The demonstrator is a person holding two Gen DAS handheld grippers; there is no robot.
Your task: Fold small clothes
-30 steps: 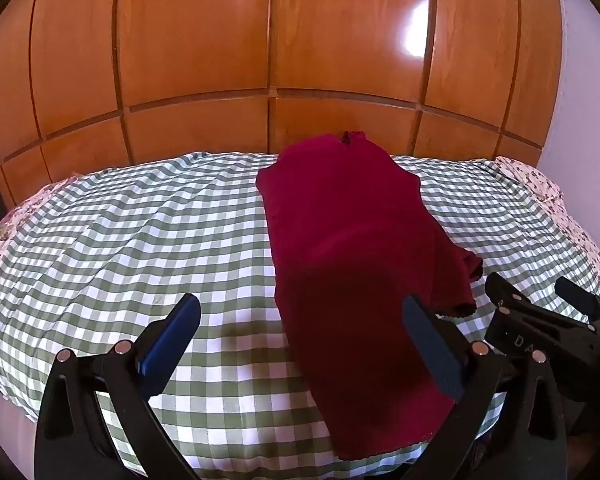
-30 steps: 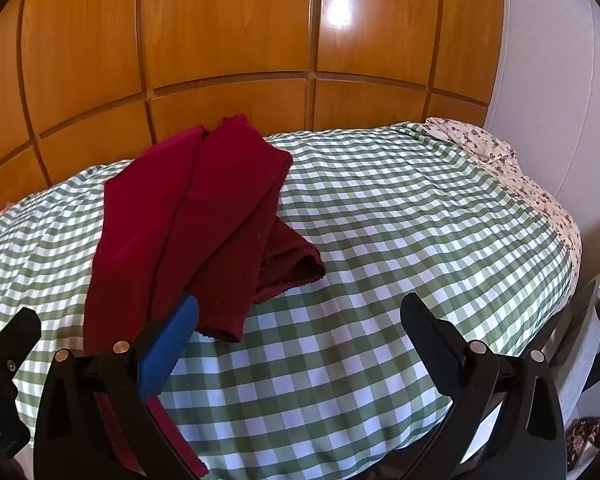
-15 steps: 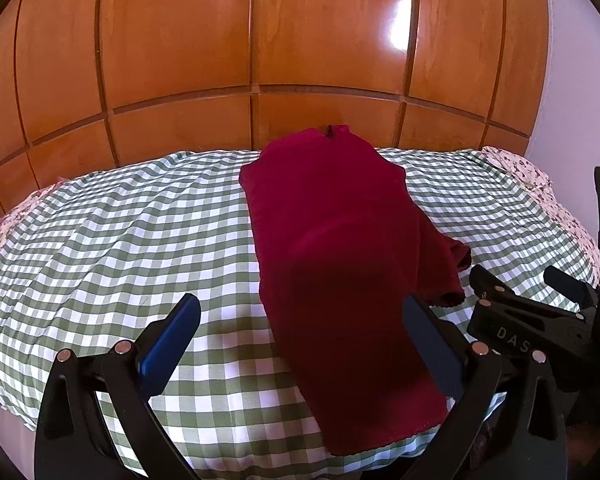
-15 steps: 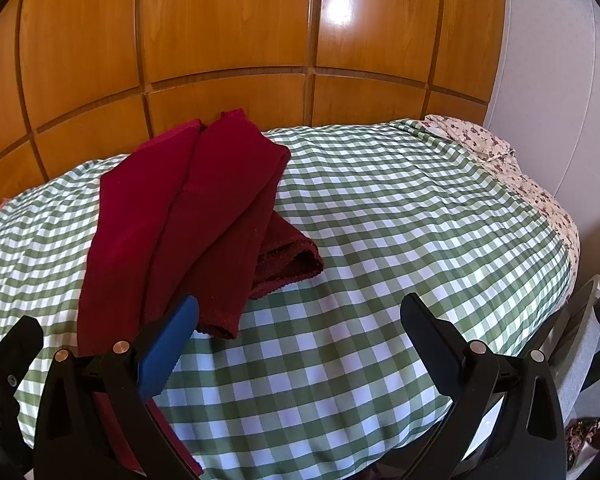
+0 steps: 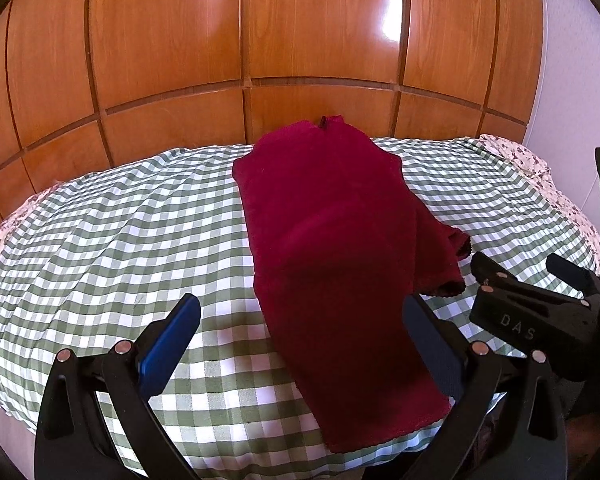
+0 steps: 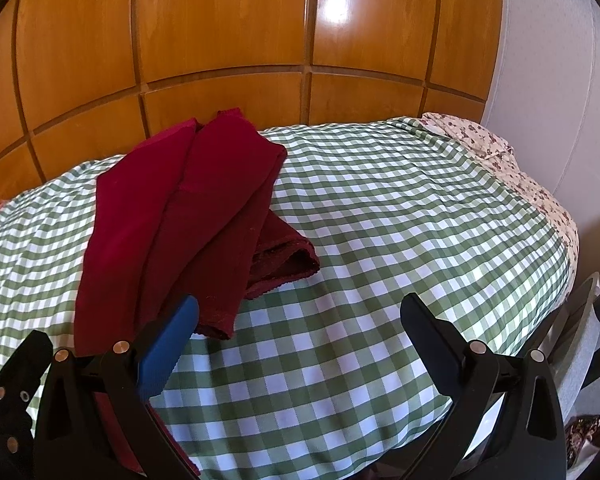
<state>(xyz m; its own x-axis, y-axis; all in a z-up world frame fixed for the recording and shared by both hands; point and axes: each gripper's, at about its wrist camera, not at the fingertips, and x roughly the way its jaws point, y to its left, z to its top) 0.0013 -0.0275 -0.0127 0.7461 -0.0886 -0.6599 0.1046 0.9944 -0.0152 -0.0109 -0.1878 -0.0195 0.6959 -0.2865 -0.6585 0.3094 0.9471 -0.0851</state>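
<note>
Wood-panel wall (image 5: 320, 32) behind, green checked bedspread (image 5: 100, 232) up front. Dark red garment (image 5: 332, 248) lies lengthwise mid-bed, sides already folded in, one cuff (image 6: 288, 256) poking out on its right. Over the last second both views crept slightly lower and nearer; cloth hasn't shifted. Left gripper (image 5: 304, 332) wide open, empty, straddling the near hem. Right gripper (image 6: 300, 328) wide open, empty, beside the cuff. Looks like an approach for the next fold, probably hem toward collar.
</note>
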